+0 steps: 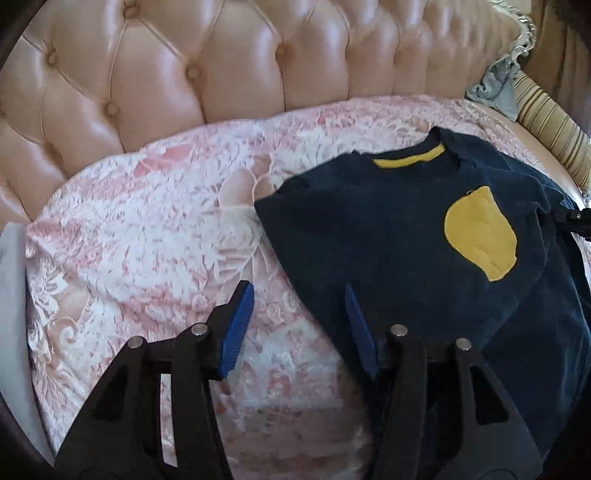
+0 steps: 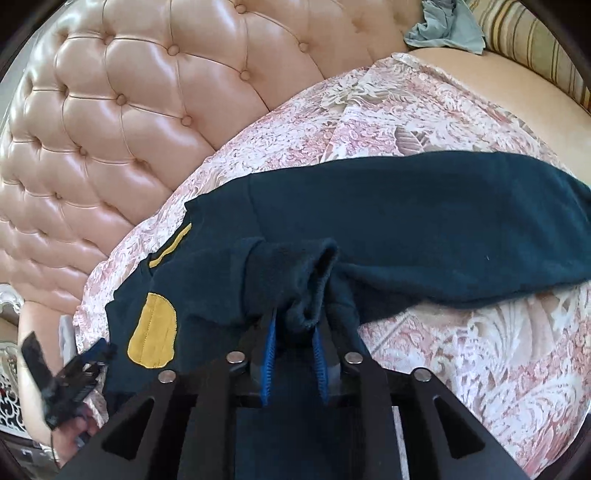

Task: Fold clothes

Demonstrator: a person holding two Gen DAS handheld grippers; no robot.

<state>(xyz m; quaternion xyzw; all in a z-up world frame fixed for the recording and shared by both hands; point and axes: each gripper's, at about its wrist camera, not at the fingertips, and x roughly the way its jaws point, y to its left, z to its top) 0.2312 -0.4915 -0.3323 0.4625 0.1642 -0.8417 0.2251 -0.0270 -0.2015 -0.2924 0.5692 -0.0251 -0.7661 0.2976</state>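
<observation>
A navy sweater [image 1: 388,229] with a yellow chest patch [image 1: 480,236] and a yellow neck strip lies front up on a pink floral cover [image 1: 155,229]. My left gripper [image 1: 299,295] is open and empty, low over the sweater's left edge. In the right wrist view the sweater [image 2: 406,206] stretches across the cover. My right gripper [image 2: 295,325] is shut on a bunched sleeve cuff [image 2: 306,280] and holds it over the sweater's body. The left gripper [image 2: 74,365] shows at the lower left of that view.
A tufted pink leather backrest [image 1: 166,66] rises behind the cover. A crumpled grey garment [image 2: 443,26] lies by a striped cushion [image 1: 554,129] at the far right. A grey item [image 1: 11,295] sits at the left edge.
</observation>
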